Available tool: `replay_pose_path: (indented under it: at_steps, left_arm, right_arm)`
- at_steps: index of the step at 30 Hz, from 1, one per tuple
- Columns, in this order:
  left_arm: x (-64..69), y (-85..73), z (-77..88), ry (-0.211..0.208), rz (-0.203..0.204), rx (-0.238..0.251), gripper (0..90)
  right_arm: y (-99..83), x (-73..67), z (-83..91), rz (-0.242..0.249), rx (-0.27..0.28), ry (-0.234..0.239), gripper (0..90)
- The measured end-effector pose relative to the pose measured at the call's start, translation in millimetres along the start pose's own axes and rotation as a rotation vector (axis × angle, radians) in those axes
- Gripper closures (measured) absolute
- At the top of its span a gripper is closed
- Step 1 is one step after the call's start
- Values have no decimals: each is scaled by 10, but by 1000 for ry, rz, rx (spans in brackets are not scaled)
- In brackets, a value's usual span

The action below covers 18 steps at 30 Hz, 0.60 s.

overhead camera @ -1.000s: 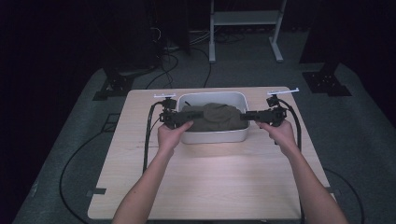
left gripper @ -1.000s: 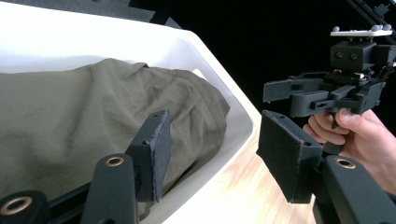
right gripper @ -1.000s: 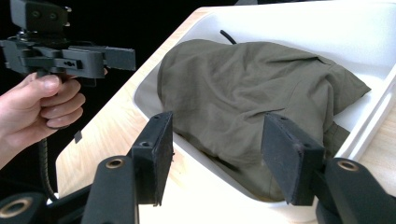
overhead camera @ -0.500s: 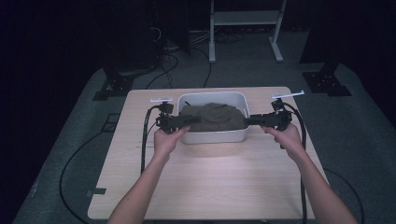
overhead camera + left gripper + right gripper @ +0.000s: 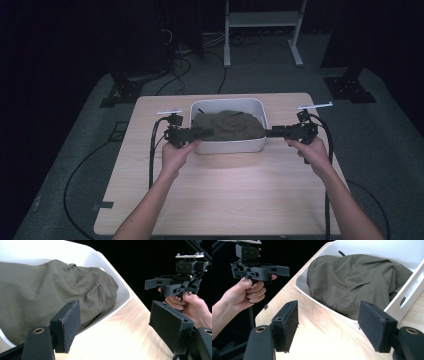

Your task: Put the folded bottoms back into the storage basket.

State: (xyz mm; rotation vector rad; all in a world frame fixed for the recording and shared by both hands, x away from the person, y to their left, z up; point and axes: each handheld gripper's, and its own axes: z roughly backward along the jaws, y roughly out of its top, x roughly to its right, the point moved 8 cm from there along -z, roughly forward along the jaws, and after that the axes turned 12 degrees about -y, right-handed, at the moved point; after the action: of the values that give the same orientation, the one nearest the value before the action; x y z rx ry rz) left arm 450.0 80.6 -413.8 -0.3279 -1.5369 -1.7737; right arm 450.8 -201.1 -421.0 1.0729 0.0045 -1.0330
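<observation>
Cloth (image 5: 229, 125) in tub (image 5: 227, 146) — between both just-opened tools (image 5: 210, 132) (image 5: 268, 133), touching neither.

One white plastic tub (image 5: 230, 145) sat at the centre of the frame on one light wooden table (image 5: 220, 195), holding one crumpled olive-green garment (image 5: 228, 125). Two handheld grippers flanked it: the left gripper (image 5: 209, 132) and the right gripper (image 5: 269, 132).
</observation>
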Motion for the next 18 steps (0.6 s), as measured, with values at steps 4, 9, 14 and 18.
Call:
replay_pose_path:
  at_steps: [4, 9, 14, 18]
  left_arm:
    - [30, -44, 17, 2, -10, -14, 227]
    - [71, -100, 40, -6, -18, -26, 214]
    - [104, -134, 58, -18, -12, -28, 189]
    - [142, -186, 69, -25, -21, -43, 182]
  right_arm:
    - [-37, -1, 32, -4, 13, 7, 317]
    - [-85, 29, 80, -7, 17, 7, 309]
    - [-109, 49, 141, -6, 21, 1, 304]
    - [-157, 75, 173, -8, 17, -4, 302]
